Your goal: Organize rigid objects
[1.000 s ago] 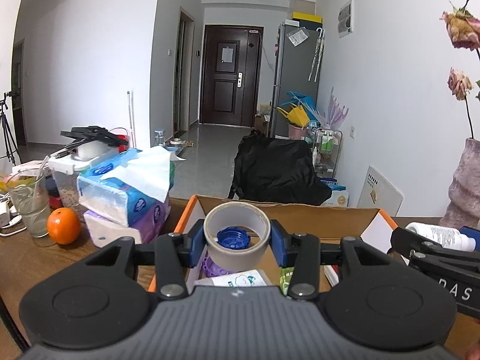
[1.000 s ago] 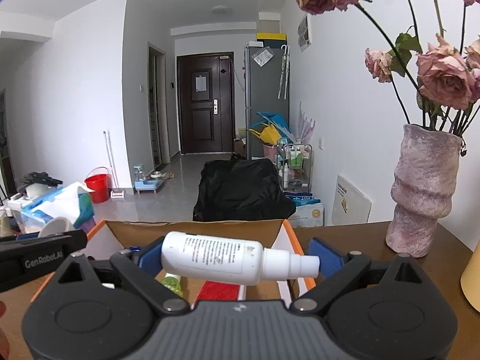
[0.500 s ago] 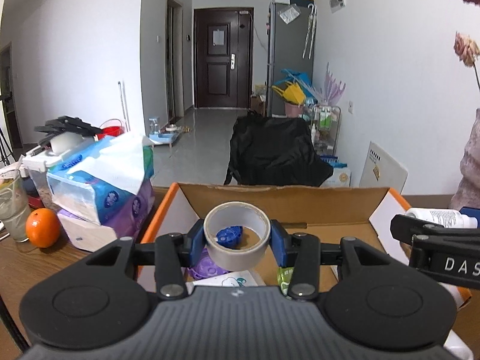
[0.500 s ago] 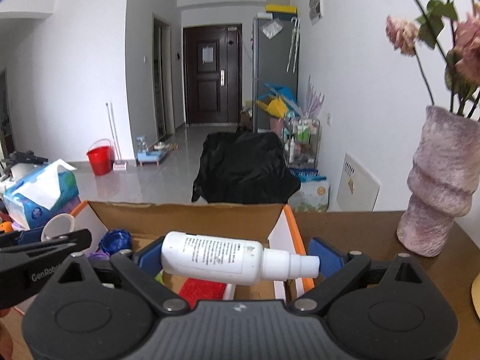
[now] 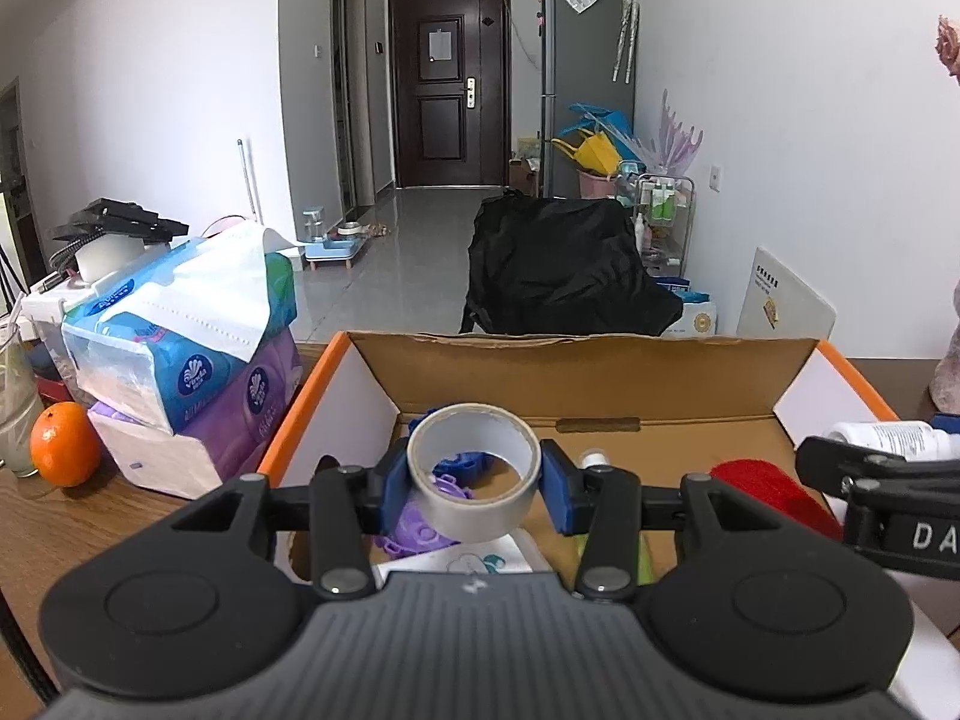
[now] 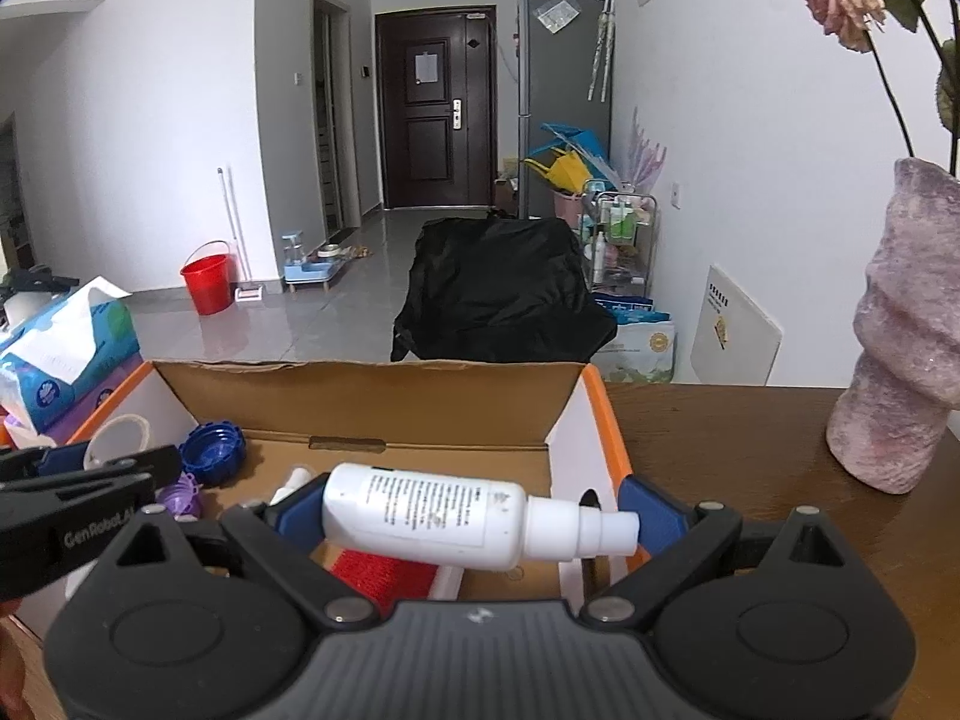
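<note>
Landmark for all positions: the cardboard box [image 5: 600, 372] with orange edges, standing open on the wooden bench [image 6: 720, 438].

Left of the box lay an orange [image 5: 65, 443] and a stack of tissue packs [image 5: 180, 354], the packs close against its left wall.

Over the box's left half, the left gripper [image 5: 474, 474] was clenched on a roll of tape [image 5: 474, 468], the blue fingers [image 5: 393, 483] pressing its outer sides, hole facing up and forward. Beneath it, inside the box, were a blue cap [image 6: 213, 450], a purple piece [image 5: 414, 516] and a red brush [image 5: 762, 492].

Over the box's right half, the right gripper [image 6: 474, 516] gripped a white spray bottle [image 6: 444, 513] end to end, lying crosswise with its nozzle toward the right wall.

Right of the box, well apart, stood a pink vase [image 6: 906, 360].

Judgement: both items were at the placing step, carried above the box interior. The next move calls for lowering each onto a free patch of floor, then releasing, keeping the two grippers from fouling each other.
</note>
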Demonstrator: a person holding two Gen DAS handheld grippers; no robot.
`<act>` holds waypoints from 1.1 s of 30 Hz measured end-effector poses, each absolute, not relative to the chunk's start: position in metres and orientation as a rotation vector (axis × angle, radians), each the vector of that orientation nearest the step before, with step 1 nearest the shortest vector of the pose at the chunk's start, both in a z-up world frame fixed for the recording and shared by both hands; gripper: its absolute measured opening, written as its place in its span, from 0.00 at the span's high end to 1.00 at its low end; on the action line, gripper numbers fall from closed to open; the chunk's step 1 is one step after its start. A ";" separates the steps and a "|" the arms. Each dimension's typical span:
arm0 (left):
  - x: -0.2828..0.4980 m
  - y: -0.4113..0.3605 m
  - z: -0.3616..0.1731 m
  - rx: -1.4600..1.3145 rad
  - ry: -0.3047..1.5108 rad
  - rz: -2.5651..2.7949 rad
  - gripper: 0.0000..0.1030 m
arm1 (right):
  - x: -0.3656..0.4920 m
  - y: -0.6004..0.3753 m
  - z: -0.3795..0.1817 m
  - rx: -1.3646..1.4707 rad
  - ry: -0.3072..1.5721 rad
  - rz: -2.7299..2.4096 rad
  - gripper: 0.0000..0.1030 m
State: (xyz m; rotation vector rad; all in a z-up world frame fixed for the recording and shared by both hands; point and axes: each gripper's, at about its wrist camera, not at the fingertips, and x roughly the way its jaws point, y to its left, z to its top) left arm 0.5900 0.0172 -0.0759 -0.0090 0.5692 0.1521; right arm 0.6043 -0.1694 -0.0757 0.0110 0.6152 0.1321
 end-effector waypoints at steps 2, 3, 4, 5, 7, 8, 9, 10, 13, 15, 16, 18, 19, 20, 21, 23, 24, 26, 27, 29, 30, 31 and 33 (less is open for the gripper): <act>0.591 0.018 -0.077 -0.005 0.573 0.160 0.56 | 0.605 -0.168 -0.077 0.005 0.618 0.140 0.04; 0.592 0.019 -0.077 -0.009 0.577 0.160 0.56 | 0.605 -0.168 -0.077 0.002 0.619 0.144 0.04; 0.593 0.020 -0.077 -0.011 0.580 0.159 0.55 | 0.604 -0.167 -0.078 0.001 0.620 0.149 0.04; 0.592 0.021 -0.077 -0.012 0.581 0.160 0.48 | 0.604 -0.168 -0.077 0.004 0.619 0.153 0.05; 0.591 0.022 -0.075 -0.018 0.575 0.155 0.23 | 0.604 -0.171 -0.075 0.010 0.612 0.154 0.04; 0.590 0.023 -0.074 -0.020 0.563 0.161 0.12 | 0.603 -0.172 -0.073 0.013 0.610 0.153 0.02; 0.588 0.024 -0.073 -0.019 0.555 0.172 0.03 | 0.602 -0.173 -0.072 0.018 0.607 0.154 0.00; 0.587 0.025 -0.071 -0.020 0.549 0.179 0.00 | 0.602 -0.174 -0.071 0.022 0.602 0.150 0.00; 0.585 0.028 -0.068 -0.029 0.540 0.181 0.00 | 0.602 -0.176 -0.071 0.020 0.602 0.142 0.00; 0.586 0.031 -0.067 -0.039 0.550 0.179 0.00 | 0.602 -0.175 -0.071 0.019 0.605 0.140 0.00; 0.586 0.032 -0.067 -0.043 0.553 0.183 0.00 | 0.603 -0.175 -0.071 0.017 0.606 0.139 0.00; 0.586 0.035 -0.066 -0.047 0.556 0.189 0.00 | 0.602 -0.174 -0.071 0.014 0.606 0.137 0.00; 0.587 0.036 -0.066 -0.049 0.558 0.189 0.00 | 0.602 -0.174 -0.072 0.013 0.606 0.137 0.00; 0.586 0.036 -0.066 -0.049 0.558 0.190 0.00 | 0.602 -0.174 -0.071 0.013 0.606 0.138 0.00; 0.586 0.037 -0.066 -0.046 0.557 0.193 0.00 | 0.602 -0.173 -0.071 0.011 0.605 0.138 0.00; 0.583 0.037 -0.065 -0.041 0.554 0.194 0.00 | 0.600 -0.172 -0.070 0.009 0.601 0.137 0.00; 0.583 0.037 -0.065 -0.038 0.555 0.193 0.00 | 0.600 -0.172 -0.070 0.009 0.599 0.137 0.00; 0.581 0.037 -0.064 -0.034 0.561 0.189 0.00 | 0.596 -0.173 -0.068 0.009 0.594 0.138 0.00; 0.580 0.037 -0.064 -0.035 0.563 0.188 0.00 | 0.594 -0.172 -0.067 0.007 0.592 0.137 0.00; 0.578 0.036 -0.064 -0.035 0.571 0.180 0.00 | 0.591 -0.172 -0.066 0.001 0.589 0.137 0.00; 0.577 0.035 -0.064 -0.030 0.574 0.176 0.00 | 0.588 -0.172 -0.065 -0.003 0.588 0.137 0.00; 0.575 0.033 -0.064 -0.024 0.577 0.178 0.00 | 0.587 -0.173 -0.065 -0.005 0.585 0.136 0.00; 0.570 0.031 -0.065 -0.017 0.576 0.180 0.00 | 0.584 -0.175 -0.063 -0.006 0.579 0.136 0.00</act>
